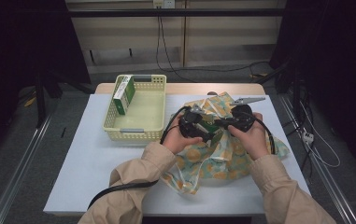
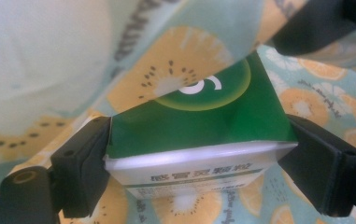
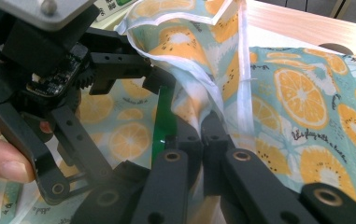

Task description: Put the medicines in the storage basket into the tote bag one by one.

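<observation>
A person in beige sleeves works at a white table (image 1: 87, 154), both hands together over a fruit-print bag (image 1: 222, 158) that lies crumpled at the middle and right of the table. The bag reaches close to the right table edge, and its lower folds stop short of the near edge. To the left and in front of the bag the tabletop is bare. A pale yellow basket (image 1: 140, 133) stands at the back left, just beside the bag, with a green and white box (image 1: 124, 93) leaning upright against its left wall.

The left gripper (image 1: 195, 125) holds a second green box (image 2: 199, 126) across its width — both black pads press on its sides, the jaws standing wide apart. This box sits at the mouth of the bag, with cloth folded over it above and lying under it below. The right gripper (image 3: 199, 135) is pinched tight on a fold of the bag's white-bordered rim, lifting it just beside the left gripper.

The held box has a dark green top with a lighter green circle and a white curved mark. Its white front carries a row of green Chinese characters, too blurred to read. The bag shows orange slices and kiwi halves on mint cloth, with small cursive lettering that cannot be made out.
</observation>
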Action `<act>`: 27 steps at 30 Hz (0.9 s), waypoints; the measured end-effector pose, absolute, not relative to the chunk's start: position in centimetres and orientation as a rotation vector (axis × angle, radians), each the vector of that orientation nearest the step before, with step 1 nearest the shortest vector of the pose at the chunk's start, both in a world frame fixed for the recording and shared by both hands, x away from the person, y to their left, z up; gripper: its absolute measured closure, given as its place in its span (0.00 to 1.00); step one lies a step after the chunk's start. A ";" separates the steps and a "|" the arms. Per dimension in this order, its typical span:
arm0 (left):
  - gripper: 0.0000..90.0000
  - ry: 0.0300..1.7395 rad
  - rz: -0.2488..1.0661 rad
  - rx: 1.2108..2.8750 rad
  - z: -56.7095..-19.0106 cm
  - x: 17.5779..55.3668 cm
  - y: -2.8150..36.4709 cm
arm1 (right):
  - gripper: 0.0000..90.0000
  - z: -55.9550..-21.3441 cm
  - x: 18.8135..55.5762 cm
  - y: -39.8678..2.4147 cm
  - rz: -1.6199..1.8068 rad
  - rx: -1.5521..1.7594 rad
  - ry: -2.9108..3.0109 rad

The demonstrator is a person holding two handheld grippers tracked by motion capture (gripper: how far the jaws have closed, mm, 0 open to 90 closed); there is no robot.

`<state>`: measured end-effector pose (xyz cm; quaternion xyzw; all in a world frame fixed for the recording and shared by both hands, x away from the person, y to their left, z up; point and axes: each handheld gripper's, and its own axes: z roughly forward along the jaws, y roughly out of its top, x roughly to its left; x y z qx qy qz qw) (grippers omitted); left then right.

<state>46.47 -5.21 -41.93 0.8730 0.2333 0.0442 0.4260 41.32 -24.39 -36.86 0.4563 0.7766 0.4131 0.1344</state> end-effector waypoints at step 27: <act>0.12 0.498 -0.009 2.249 -36.1 43.1 2.9 | 0.99 -37.9 41.5 -24.1 1.180 1.341 2.263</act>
